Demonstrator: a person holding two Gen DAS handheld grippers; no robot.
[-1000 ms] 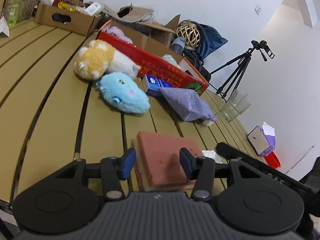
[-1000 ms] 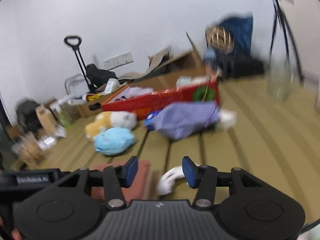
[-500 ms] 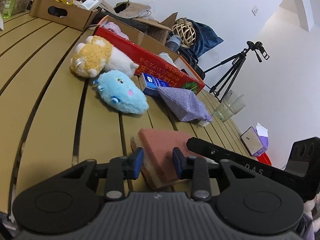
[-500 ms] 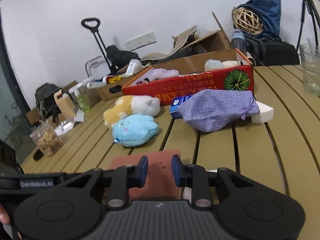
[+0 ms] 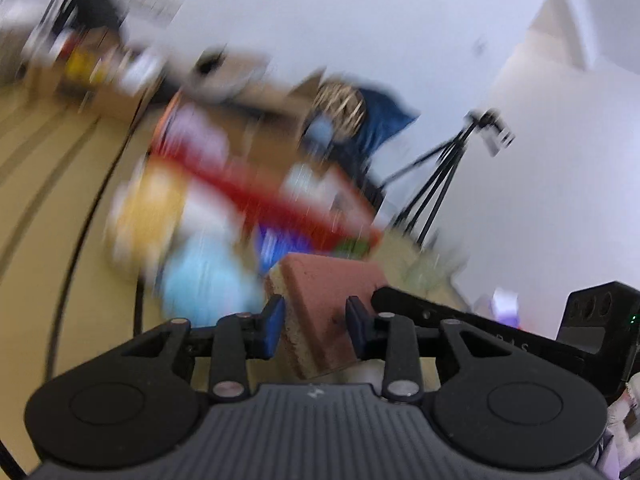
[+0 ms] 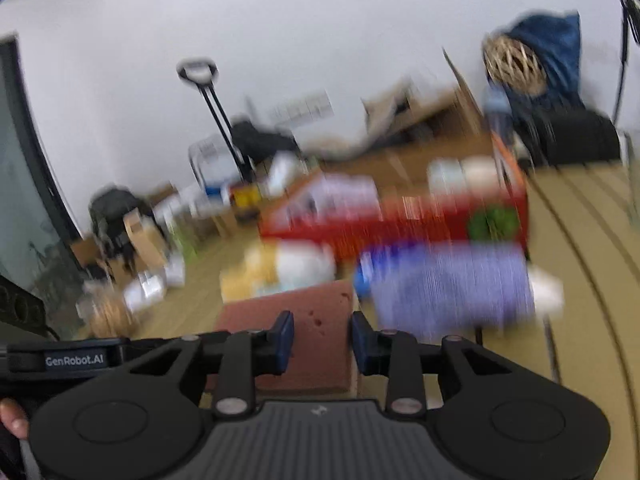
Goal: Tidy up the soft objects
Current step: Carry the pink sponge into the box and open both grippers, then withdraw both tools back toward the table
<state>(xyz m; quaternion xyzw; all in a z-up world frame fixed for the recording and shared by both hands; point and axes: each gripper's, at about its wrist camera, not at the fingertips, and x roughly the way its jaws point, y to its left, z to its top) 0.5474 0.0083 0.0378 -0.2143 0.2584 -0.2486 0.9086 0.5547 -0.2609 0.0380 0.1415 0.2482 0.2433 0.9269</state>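
A red sponge [image 5: 328,288] with a tan underside hangs tilted above the slatted table [image 5: 40,200], and my left gripper [image 5: 316,326] is shut on its near end. In the right wrist view the same sponge [image 6: 316,308] sits between the fingers of my right gripper [image 6: 322,340]. Its jaws are opening slightly while the pads still press on the sponge. Beyond it, blurred, lie a blue plush [image 5: 200,280], a yellow and white plush [image 5: 148,212] and a purple pouch [image 6: 448,284], in front of a red cardboard box [image 6: 400,216].
Cardboard boxes and clutter line the table's far edge. A tripod [image 5: 440,176] stands past the table on the right, with a glass [image 5: 428,272] near that edge. A trolley handle [image 6: 198,72] rises by the wall. Both views are motion-blurred.
Both grippers closed around the red sponge and then lifted it off the table, tilting it. The plush toys, pouch and box have stayed in place.
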